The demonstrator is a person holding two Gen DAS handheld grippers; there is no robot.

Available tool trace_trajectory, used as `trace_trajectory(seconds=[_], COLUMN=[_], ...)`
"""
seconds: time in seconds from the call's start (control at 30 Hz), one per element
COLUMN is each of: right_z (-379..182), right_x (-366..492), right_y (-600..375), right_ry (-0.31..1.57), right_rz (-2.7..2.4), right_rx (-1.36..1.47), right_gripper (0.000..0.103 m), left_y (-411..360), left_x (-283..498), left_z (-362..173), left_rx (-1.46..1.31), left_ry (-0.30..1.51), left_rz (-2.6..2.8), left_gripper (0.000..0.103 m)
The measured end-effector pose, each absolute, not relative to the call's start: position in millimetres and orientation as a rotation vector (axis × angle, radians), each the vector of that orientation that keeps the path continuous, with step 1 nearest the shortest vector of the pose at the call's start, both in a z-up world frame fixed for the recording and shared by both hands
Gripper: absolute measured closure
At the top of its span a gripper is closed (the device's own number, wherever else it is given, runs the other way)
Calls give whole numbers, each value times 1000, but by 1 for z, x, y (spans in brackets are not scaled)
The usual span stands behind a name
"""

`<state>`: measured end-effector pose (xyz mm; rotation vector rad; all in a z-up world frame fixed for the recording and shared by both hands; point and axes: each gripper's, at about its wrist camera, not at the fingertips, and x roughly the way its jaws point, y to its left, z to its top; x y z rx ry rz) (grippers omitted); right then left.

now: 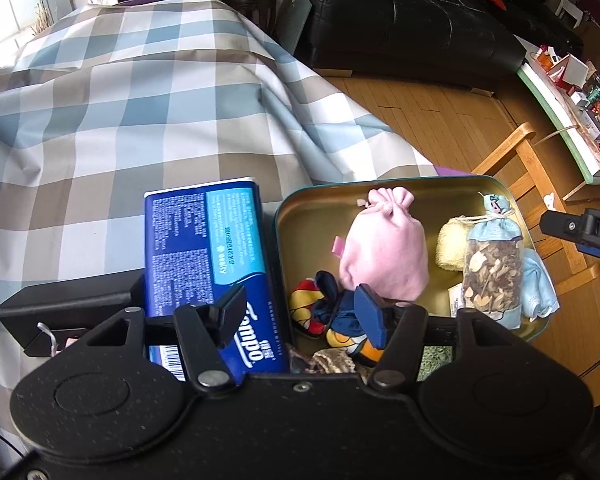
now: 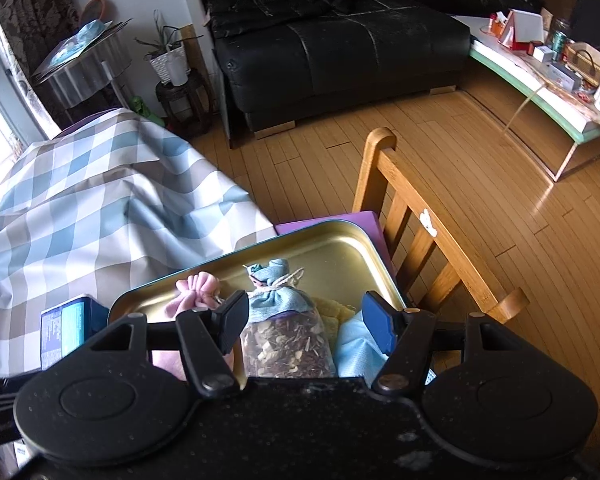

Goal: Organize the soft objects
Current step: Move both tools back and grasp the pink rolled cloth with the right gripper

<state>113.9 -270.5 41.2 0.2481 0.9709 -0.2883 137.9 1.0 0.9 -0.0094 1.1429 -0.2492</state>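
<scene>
Both tools are seen partly open w/ nothing gripped. The left gripper hangs over the tin's near-left corner, pads apart, a small plush toy below them but not pinched. The right gripper hangs over the clear sachet of dried bits; the sachet lies between the pads, no contact is visible.

Soft items are already gathered in the gold-lined tin, which sits at the edge of the checked cloth. Outside it, touching the tin's left wall, a blue tissue pack is left; probably the next item.

To be done well: the pack should be gripped across its narrow width, lifted clear of the rim, and laid into free space at the tin's far-left, w/o crushing the pink pouch.

Count: 1 tin, 1 tissue pack, 1 pink pouch, 1 sachet, 1 plush toy, 1 yellow towel, 1 light-blue cloth. Something knitted at the tin's near edge can't be identified.
</scene>
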Motion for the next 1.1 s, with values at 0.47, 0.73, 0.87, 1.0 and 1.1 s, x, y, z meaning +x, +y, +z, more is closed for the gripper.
trace_trajectory(seconds=[0.47,0.73,0.87,1.0,1.1], right_z=[32,30,28,31,34], right_x=[105,108,107,103,96], right_y=[-287,-271,-256,-236,-212], right_ry=[990,996,992,954,906], right_rz=[-351,-335,-315,-284,-247], right_rx=[312,271,226,168,94], right_gripper=[39,36,34,32,31], left_y=[77,149,182,206,223], left_x=[130,125,121,114,110], left_z=[14,21,11,-4,-13], left_rx=[-21,-22,-29,-28,-47], left_ry=[1100,1074,1095,1127,1141], left_rz=[-90,53,110,143,156], left_gripper=[41,31,29,29,29])
